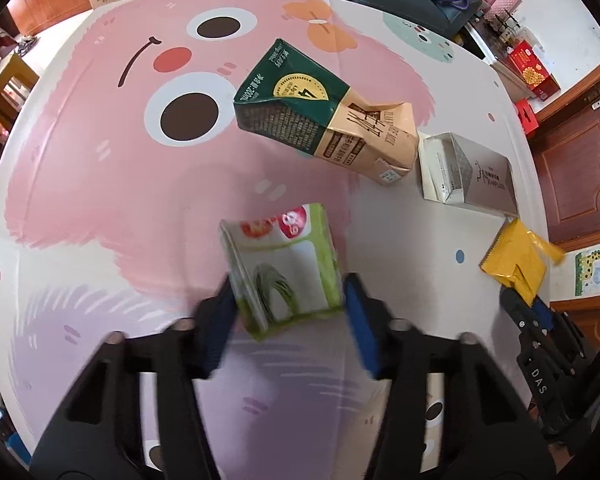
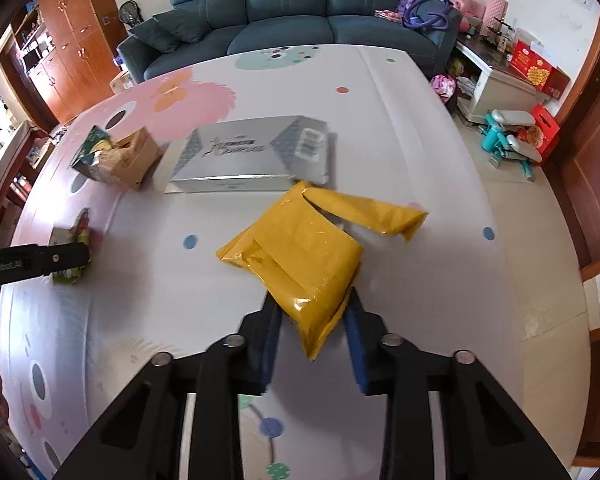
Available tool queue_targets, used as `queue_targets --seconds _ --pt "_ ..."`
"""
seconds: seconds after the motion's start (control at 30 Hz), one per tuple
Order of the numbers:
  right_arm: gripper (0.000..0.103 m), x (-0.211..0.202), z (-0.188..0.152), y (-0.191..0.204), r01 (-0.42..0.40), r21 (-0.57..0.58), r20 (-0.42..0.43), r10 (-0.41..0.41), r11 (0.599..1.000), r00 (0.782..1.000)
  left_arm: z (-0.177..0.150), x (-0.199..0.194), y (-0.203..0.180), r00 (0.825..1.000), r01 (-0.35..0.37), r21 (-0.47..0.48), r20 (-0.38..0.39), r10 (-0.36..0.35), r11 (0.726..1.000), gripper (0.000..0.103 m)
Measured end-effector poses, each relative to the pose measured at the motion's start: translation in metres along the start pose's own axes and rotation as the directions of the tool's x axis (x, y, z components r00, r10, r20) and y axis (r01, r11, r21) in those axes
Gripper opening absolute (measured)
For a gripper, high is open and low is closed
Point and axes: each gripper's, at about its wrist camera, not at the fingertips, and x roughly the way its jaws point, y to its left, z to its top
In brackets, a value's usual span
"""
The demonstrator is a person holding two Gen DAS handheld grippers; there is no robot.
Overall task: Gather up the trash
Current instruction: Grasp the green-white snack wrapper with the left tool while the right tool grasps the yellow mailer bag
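A small green and white carton [image 1: 284, 264] lies on the table between the blue pads [image 1: 358, 316] of my left gripper [image 1: 286, 292], which is shut on its sides. The right wrist view has the same carton [image 2: 74, 252] at the left edge, beside a black finger of the left gripper [image 2: 40, 262]. A crumpled yellow plastic bag [image 2: 300, 252] rests on the table, and my right gripper [image 2: 312, 308] is shut on its near corner. From the left wrist view, the yellow bag [image 1: 516, 260] lies far right.
A crushed green and tan milk carton [image 1: 320, 116] lies in the middle of the pink cartoon tablecloth [image 1: 100, 160]. A flattened silver box [image 2: 252, 156] lies beyond the yellow bag. A blue sofa [image 2: 284, 12] stands behind the table. The table edge [image 2: 500, 240] runs at the right.
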Motion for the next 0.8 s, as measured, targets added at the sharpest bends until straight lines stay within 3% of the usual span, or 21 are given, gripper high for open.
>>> queue_targets --seconds 0.17,0.27,0.47,0.8 --pt "0.021 -0.009 -0.015 0.015 -0.031 0.009 0.022 0.031 0.999 0.999 -0.007 -0.014 0.011 0.998 0.053 0.009 0.032 -0.053 0.999 0.026" --pt "0.02 -0.019 -0.026 0.021 -0.057 0.03 0.039 0.055 0.998 0.998 -0.015 -0.02 0.018 0.995 0.091 0.019 0.036 -0.092 0.996 0.021" --pt "0.019 -0.048 -0.056 0.037 -0.106 0.102 0.079 0.099 0.989 0.992 -0.044 -0.046 0.032 0.98 0.182 0.046 0.076 -0.185 0.982 0.016" --pt "0.019 -0.124 -0.13 0.069 -0.141 0.188 0.146 0.114 0.972 0.983 -0.107 -0.102 0.012 0.971 0.187 0.274 0.093 -0.22 0.943 0.016"
